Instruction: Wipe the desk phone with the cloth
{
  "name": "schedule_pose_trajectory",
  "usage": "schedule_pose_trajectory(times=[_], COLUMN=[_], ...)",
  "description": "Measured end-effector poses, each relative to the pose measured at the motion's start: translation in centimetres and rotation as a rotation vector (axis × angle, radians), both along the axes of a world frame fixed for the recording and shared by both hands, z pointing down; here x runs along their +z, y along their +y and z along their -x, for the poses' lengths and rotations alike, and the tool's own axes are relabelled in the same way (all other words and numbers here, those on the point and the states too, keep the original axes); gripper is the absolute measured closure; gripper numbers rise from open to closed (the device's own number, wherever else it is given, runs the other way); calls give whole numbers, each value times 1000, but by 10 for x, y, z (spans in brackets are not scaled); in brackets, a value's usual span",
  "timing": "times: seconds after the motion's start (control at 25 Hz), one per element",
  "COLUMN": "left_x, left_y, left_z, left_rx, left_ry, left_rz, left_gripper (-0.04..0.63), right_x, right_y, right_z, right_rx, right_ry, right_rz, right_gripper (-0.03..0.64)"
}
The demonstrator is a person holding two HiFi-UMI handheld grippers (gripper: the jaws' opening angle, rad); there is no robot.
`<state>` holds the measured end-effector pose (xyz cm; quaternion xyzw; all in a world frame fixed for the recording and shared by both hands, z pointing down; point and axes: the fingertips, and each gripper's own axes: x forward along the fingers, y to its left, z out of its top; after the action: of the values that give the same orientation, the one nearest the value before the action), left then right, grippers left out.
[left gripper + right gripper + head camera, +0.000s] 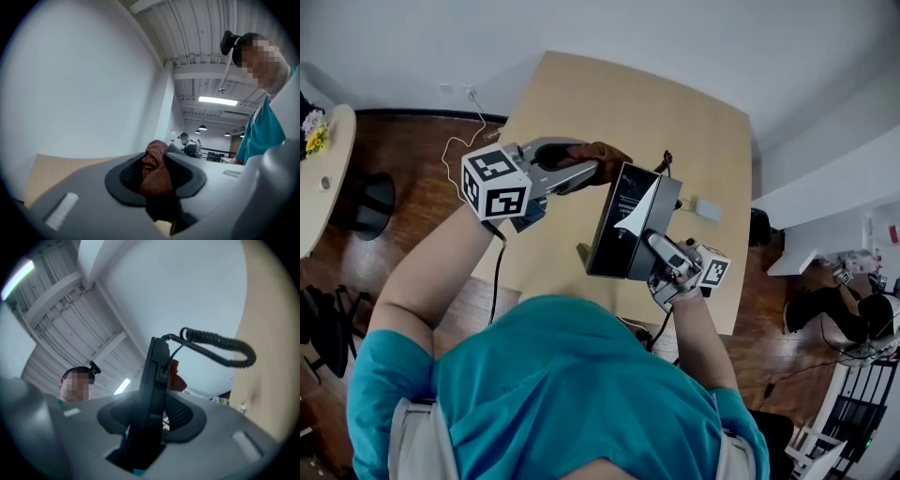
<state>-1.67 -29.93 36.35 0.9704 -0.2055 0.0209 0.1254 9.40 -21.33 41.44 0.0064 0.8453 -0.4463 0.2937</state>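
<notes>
The black desk phone point(623, 225) is lifted off the wooden table point(675, 112) and stands tilted on edge in the air. My right gripper point(661, 251) is shut on its lower right edge. In the right gripper view the phone point(152, 380) runs edge-on between the jaws, with its coiled cord point(220, 350) looping to the right. My left gripper point(591, 167) is shut on a bunched brown cloth point(605, 153) just left of the phone's top edge. The cloth point(157, 171) fills the gap between the left jaws. A bit of cloth point(174, 376) shows behind the phone.
A small pale block point(708, 208) lies on the table right of the phone. A white cable point(459, 141) trails on the wooden floor at the left, near a round side table point(323, 159). Another person point(853, 319) sits at the far right.
</notes>
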Motion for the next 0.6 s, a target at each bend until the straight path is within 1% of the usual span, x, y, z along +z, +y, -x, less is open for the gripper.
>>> schedule_pose_trajectory(times=[0.08,0.16,0.28,0.4,0.52,0.6], left_x=[-10,-6,8,27,43,50], left_y=[6,15,38,62,80,87], left_z=[-10,-20,-31,-33,-33,-28], left_rx=[11,15,45,101,158,175], left_ry=[2,-22,-106,-188,-244,-247], left_rz=[-21,-33,-88,-137,-150,-129], left_gripper=[472,472,472,472,472,472], right_x=[4,2,4,6,2,1], right_y=[1,-4,-16,-26,-35,-33], right_z=[5,0,-14,-22,-32,-31], right_rx=[4,34,94,155,200,195], right_ry=[-16,-39,-33,-38,-62,-55], right_rz=[21,47,65,74,74,67], right_gripper=[443,443,443,443,443,443])
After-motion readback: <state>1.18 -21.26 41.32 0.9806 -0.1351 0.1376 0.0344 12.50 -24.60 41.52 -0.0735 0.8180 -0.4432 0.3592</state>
